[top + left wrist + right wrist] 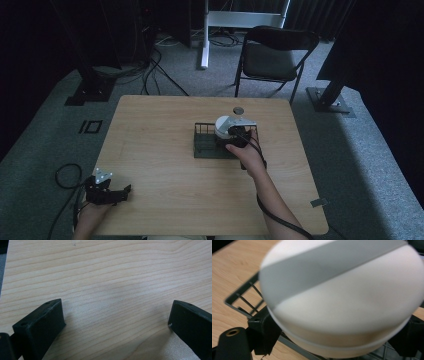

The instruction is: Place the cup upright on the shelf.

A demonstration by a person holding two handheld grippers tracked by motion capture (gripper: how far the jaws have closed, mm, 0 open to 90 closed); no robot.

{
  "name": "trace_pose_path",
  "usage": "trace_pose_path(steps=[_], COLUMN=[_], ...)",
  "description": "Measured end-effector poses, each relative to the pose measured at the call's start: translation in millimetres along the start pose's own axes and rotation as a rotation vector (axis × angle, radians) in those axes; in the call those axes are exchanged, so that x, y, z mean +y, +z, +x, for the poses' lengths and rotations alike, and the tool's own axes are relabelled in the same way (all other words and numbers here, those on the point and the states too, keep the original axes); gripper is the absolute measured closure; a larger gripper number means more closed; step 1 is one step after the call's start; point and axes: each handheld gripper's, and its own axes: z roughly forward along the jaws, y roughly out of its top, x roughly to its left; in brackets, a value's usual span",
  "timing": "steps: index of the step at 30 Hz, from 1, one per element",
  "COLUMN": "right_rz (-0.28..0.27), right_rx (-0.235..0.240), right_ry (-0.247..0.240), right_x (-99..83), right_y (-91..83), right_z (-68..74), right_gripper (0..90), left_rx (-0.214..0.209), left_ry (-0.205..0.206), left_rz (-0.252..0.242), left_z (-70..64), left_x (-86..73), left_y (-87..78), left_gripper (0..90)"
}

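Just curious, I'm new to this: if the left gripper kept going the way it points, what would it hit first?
Probably the bare wooden table; the open left gripper tilts down at it, with nothing between.

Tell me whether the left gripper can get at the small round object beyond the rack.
Probably yes: the left gripper is open, and bare table leaves a path to the round object, passing beside the rack.
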Motion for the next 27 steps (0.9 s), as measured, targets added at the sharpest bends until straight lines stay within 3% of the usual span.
trace_pose_path(steps=[3,27], right_rz=[-0.027,-0.084], right_rx=[0.01,0.033], right_ry=[0.006,0.014], right_x=[-1.7,-19.8], right_y=[-3.0,-27.0], right_z=[-1.0,-8.5], right_gripper=[11.9,11.9], left_rx=[0.0,0.0], left_ry=[0.0,0.0], left_rz=[0.0,0.0], left_z=[0.0,0.0], left_x=[0.0,0.0], left_y=[0.0,0.0], left_gripper=[0.5,0.5])
